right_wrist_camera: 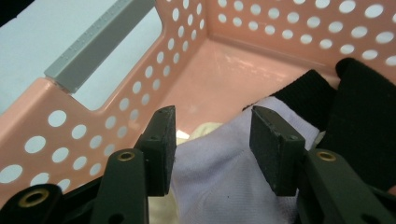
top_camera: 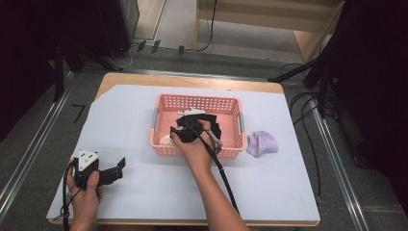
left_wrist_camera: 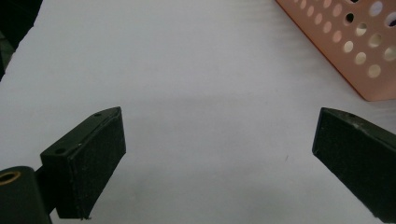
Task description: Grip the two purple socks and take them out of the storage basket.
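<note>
On the table (top_camera: pixel 144 202), covered by a pale sheet, stands one pink perforated basket (top_camera: pixel 234 107) with two grey handles, one at each short end. Inside the basket the right gripper (top_camera: pixel 185 126) is lowered over a small heap of cloth. From its own camera I count three pieces there: one white sock (right_wrist_camera: pixel 219 172) directly between and beneath the jaws, one black cloth (right_wrist_camera: pixel 355 116) lying against and behind it, and one cream-coloured piece (right_wrist_camera: pixel 205 129) peeking out under the white one, near the basket floor. The jaws stand partly apart on either side of the white sock's raised fold; whether they actually press it I cannot tell, though a gap shows on both sides, so the tool looks released rather than clenched.

One more piece, a lilac cloth (top_camera: pixel 262 143), lies bunched on the sheet just beside the basket's right end, outside it.

The left gripper (top_camera: pixel 115 168) rests low near the table's front left corner, well apart from the basket, held in the person's left hand (top_camera: pixel 85 195). Its jaws are spread wide with nothing between them but bare sheet; a corner of the basket (left_wrist_camera: pixel 345 42) shows beyond.
</note>
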A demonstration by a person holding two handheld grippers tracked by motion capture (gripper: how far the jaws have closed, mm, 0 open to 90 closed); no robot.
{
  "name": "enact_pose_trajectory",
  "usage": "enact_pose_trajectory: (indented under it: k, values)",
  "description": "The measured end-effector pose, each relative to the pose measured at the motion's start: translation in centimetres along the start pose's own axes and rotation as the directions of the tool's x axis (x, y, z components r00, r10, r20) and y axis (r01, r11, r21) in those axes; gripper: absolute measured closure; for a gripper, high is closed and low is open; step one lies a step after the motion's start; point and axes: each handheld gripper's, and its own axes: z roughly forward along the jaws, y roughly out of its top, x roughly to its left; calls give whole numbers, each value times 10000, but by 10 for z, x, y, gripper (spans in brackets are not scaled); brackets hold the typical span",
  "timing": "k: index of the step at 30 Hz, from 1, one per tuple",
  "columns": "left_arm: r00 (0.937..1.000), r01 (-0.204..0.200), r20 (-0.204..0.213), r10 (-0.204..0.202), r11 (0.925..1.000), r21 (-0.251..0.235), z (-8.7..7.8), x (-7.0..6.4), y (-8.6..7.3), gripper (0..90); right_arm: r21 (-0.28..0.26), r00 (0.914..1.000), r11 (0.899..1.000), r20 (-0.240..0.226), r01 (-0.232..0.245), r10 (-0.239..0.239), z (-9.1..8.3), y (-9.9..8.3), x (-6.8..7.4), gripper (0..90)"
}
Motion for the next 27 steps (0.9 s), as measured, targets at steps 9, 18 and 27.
enact_pose_trajectory:
  k: [9, 18, 27]
  values:
    - [10000, -8, -1, 8, 10000, -3, 0, 0, 0, 32, 912, 9996, 9954, -22, -288, 291, 5, 5, -1, 443]
    - [10000, -3, 26, 3, 10000, 18, 0, 0, 0, 32, 2203, 9974, 9727, 151, -725, 709, 13, 10, -2, 370]
    - [10000, 15, 52, -15, 10000, 8, 0, 1, 0, 32, 3456, 9943, 9371, 1061, -487, 125, 20, 11, 1, 636]
